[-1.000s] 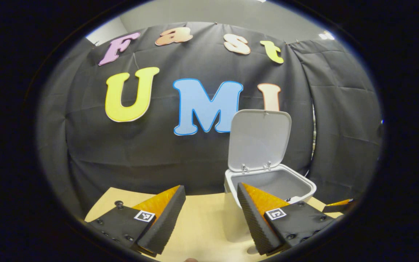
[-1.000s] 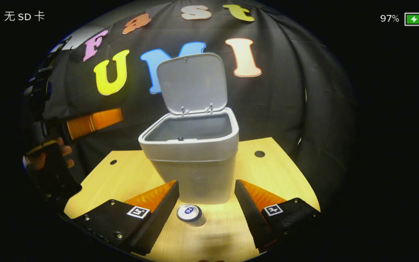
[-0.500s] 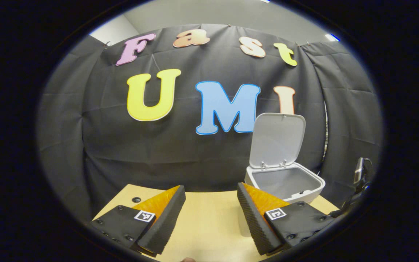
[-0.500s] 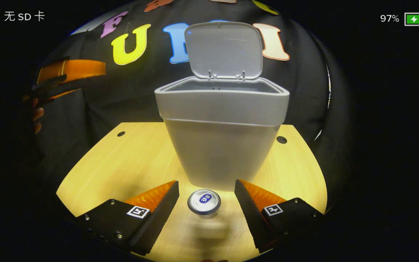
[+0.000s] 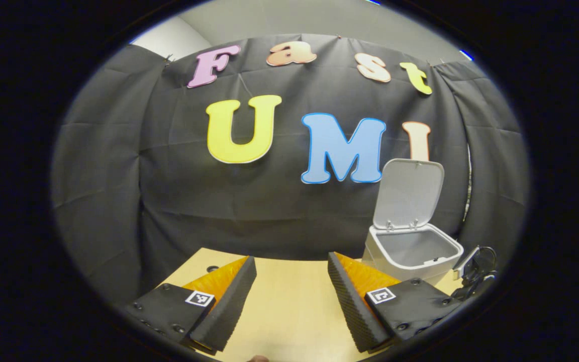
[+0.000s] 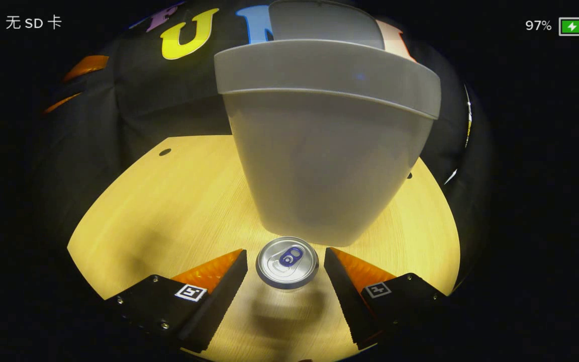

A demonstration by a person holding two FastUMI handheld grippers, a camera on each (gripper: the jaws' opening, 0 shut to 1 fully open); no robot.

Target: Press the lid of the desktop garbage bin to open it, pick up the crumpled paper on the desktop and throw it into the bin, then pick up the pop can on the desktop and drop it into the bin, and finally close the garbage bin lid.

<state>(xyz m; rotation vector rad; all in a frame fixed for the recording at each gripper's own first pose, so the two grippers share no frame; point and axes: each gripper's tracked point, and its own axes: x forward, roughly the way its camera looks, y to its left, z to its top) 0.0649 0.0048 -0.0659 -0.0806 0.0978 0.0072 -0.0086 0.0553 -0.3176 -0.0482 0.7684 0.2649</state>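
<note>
Right claw (image 6: 285, 266) spread wide, low over the counter (image 6: 169, 201), fingers either side of the pop can (image 6: 287, 261): can stands upright between the fingertips, top with pull tab facing the camera, small gap on each side, neither finger touching it. Can casts a shadow on the counter toward the camera. Just beyond the can, nearly touching it from this angle, is the garbage bin (image 6: 319, 161), tapered body wider at the rim, looming above the claw; its lid (image 6: 327, 22) is up behind the rim. Far left of the right claw, up near the booth wall, part of the other claw is visible, too blurred for detail. Left claw (image 5: 292, 291) also spread, nothing between the fingers, hanging above bare counter (image 5: 289, 311). Ahead and right of it sits the garbage bin (image 5: 412, 256) with lid (image 5: 410, 193) hinged upright at the back; what shows of the inside looks bare, the bottom is hidden. Right of the bin, at the edge of the left gripper view, some dark hardware with cable (image 5: 475, 269), can't tell what it is. Crumpled paper: can't tell where it is.
</note>
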